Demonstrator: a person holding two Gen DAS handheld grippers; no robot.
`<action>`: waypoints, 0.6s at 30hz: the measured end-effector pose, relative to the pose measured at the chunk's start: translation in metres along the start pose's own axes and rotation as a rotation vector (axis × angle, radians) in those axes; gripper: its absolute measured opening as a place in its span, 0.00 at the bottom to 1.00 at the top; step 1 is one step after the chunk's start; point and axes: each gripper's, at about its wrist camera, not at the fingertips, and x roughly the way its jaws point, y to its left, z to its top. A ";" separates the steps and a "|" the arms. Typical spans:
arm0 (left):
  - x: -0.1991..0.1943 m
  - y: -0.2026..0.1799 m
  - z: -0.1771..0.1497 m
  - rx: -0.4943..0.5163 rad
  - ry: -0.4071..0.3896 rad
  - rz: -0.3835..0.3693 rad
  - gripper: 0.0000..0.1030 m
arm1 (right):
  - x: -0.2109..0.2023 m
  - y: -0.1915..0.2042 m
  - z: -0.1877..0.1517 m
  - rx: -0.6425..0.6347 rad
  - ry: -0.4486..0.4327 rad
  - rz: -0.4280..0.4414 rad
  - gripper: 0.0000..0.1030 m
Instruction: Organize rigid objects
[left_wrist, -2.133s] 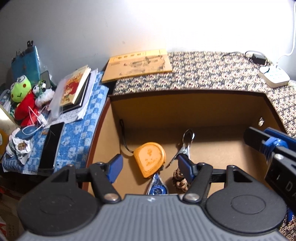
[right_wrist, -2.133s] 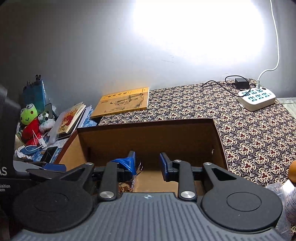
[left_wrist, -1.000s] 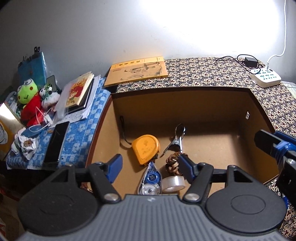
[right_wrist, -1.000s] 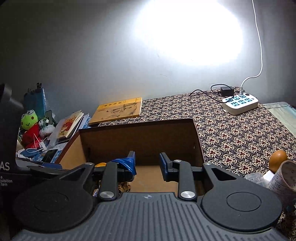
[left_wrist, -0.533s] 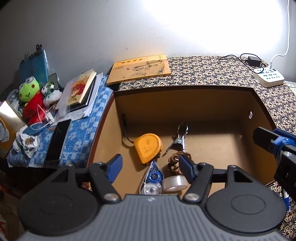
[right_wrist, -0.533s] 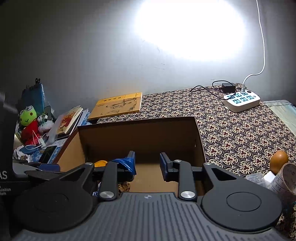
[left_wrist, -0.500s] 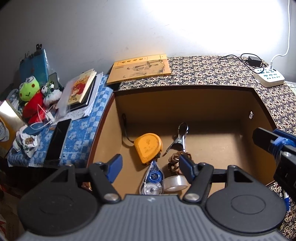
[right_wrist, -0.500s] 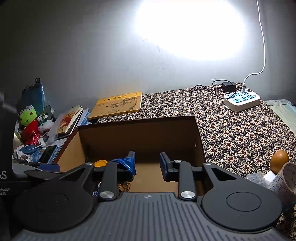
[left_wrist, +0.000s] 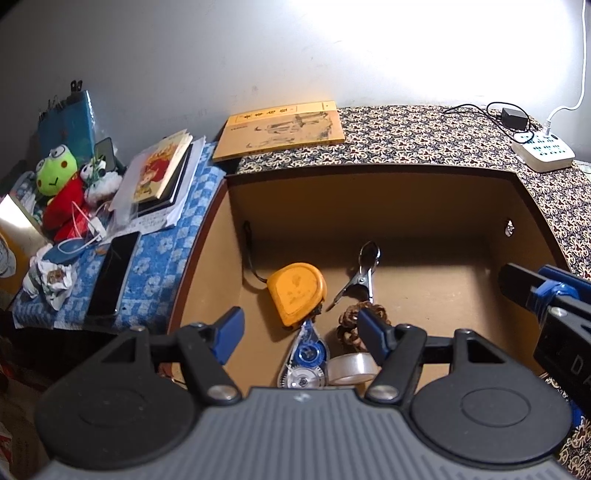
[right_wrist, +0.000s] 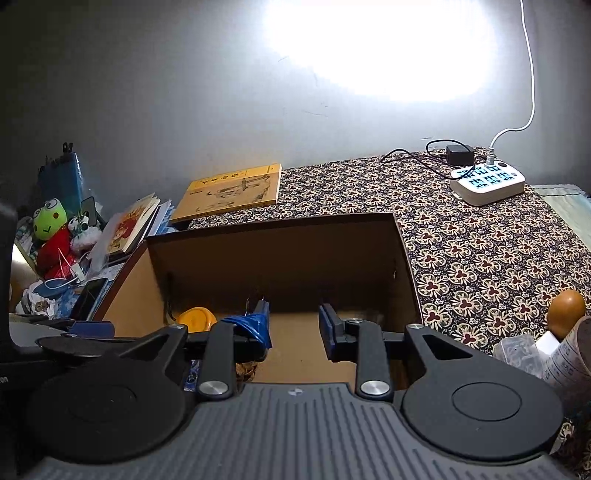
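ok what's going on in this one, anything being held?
A person holds two grippers over an open cardboard box. Nothing is being held: the left hand-held gripper and the right hand-held gripper are both open and empty. In the box lie an orange tape measure, a metal clip, a correction tape dispenser, a clear tape roll and a brown coiled item. An egg-shaped object and a few other things sit outside on the patterned cloth.
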 end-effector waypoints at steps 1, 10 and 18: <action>0.001 0.001 0.001 -0.003 0.002 -0.001 0.67 | 0.001 0.000 0.001 -0.004 0.001 -0.002 0.11; 0.008 0.001 0.003 -0.005 0.017 -0.019 0.68 | 0.008 0.000 0.004 -0.015 0.006 -0.004 0.12; 0.013 0.003 0.004 -0.010 0.021 -0.019 0.68 | 0.012 -0.002 0.005 -0.017 0.011 -0.003 0.12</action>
